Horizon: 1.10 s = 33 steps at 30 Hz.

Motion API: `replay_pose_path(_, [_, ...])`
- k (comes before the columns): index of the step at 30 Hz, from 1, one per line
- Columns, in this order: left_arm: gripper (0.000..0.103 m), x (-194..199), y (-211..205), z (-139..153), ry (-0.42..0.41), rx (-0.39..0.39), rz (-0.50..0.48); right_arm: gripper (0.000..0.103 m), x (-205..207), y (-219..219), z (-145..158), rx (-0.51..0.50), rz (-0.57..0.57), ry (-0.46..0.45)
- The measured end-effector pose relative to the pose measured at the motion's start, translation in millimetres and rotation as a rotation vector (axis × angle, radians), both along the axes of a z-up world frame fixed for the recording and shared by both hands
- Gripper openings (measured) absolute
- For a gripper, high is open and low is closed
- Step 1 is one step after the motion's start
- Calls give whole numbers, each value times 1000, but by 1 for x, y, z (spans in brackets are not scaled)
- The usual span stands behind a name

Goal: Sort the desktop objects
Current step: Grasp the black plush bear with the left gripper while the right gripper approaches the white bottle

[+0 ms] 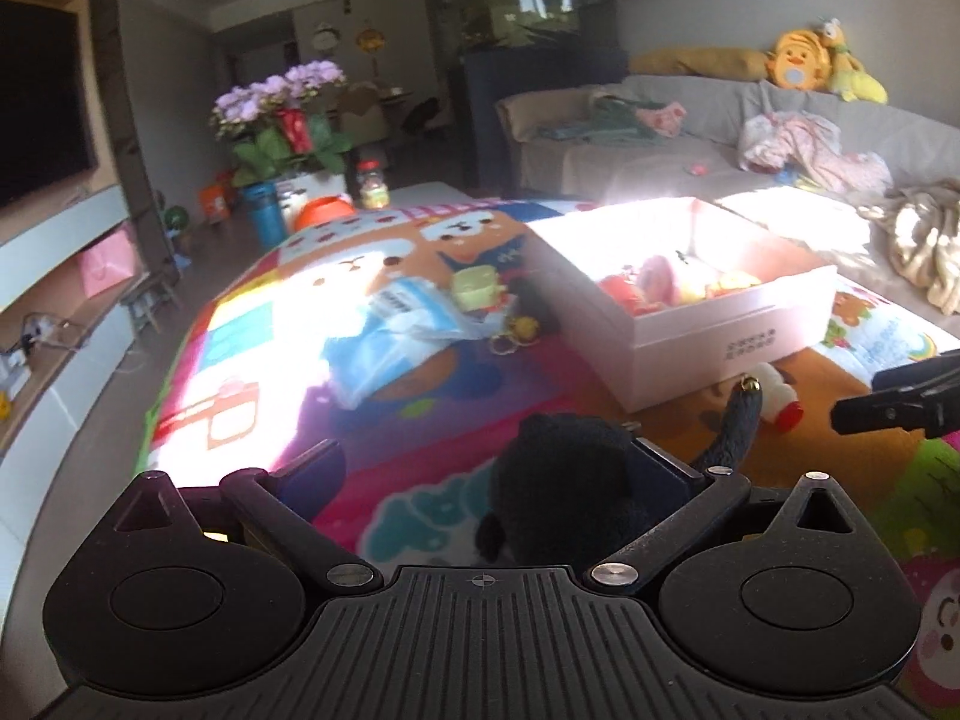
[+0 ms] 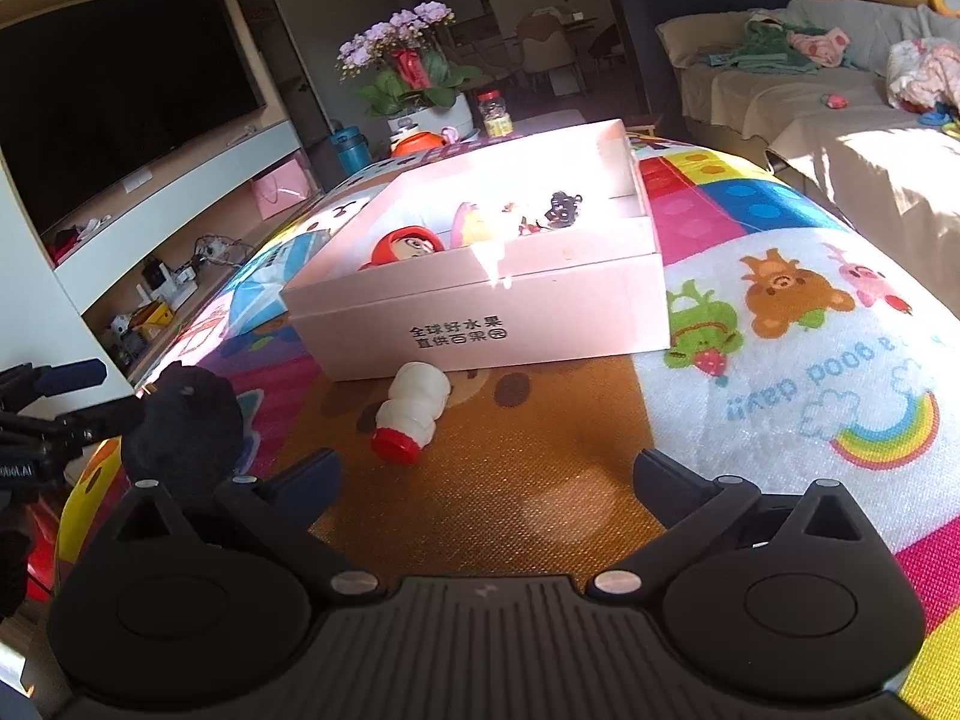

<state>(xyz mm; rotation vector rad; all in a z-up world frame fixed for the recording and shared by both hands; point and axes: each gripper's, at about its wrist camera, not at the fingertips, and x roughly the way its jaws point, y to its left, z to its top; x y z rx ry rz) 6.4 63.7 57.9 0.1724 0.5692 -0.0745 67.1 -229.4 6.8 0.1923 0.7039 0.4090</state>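
A black plush toy (image 1: 564,486) lies on the colourful play mat (image 1: 252,360) between the jaws of my left gripper (image 1: 487,457). The jaws stand wide open: the toy sits by the right finger and well clear of the left one. Its tail with a small gold bell (image 1: 739,420) sticks out to the right. From the right wrist, the same plush (image 2: 180,420) shows at the left. My right gripper (image 2: 486,462) is open over bare mat. Ahead of it lies a white bottle with a red cap (image 2: 414,414), in front of the pink box (image 2: 480,312).
The pink box (image 1: 720,336) holds several small toys. A blue packet (image 1: 390,330), a green toy (image 1: 474,288) and yellow keychains (image 1: 516,330) lie on the mat left of it. A sofa (image 1: 810,138) stands to the right, a TV cabinet (image 2: 150,192) to the left.
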Motion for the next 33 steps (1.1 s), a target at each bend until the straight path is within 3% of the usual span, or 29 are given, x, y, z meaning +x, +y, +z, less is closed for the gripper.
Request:
replay_pose_path(4, [102, 2, 33, -2, 3, -7, 117, 103, -3, 14, 6, -61, 21, -29])
replay_pose_path(7, [102, -1, 43, -5, 10, -20, 121, 103, -10, 22, 15, -86, 38, -66])
replay_pose_path(12, [102, -8, 44, -6, 11, -59, 99, 101, -11, 48, 24, -215, 49, -138])
replay_pose_path(13, [102, -9, 44, -7, 13, -68, 97, 97, -10, 53, 23, -219, 59, -133])
replay_pose_path(15, [102, -11, 43, -8, 17, -81, 93, 68, -4, 65, 19, -245, 92, -101])
replay_pose_path(18, [102, -14, 42, -8, 22, -84, 92, 36, 5, 78, 10, -301, 102, -54])
replay_pose_path(20, [102, -16, 43, -8, 26, -81, 91, 29, 6, 74, 7, -307, 87, -52])
replay_pose_path(26, [102, -19, 46, -14, 74, -84, 17, 30, 3, 50, 6, -374, 0, -94])
replay_pose_path(30, [102, -17, 31, -22, 124, -75, -110, 51, -3, 41, 0, -388, -14, -105])
replay_pose_path(33, [102, -12, 14, -33, 160, -85, -174, 58, -6, 39, -1, -379, -16, -113])
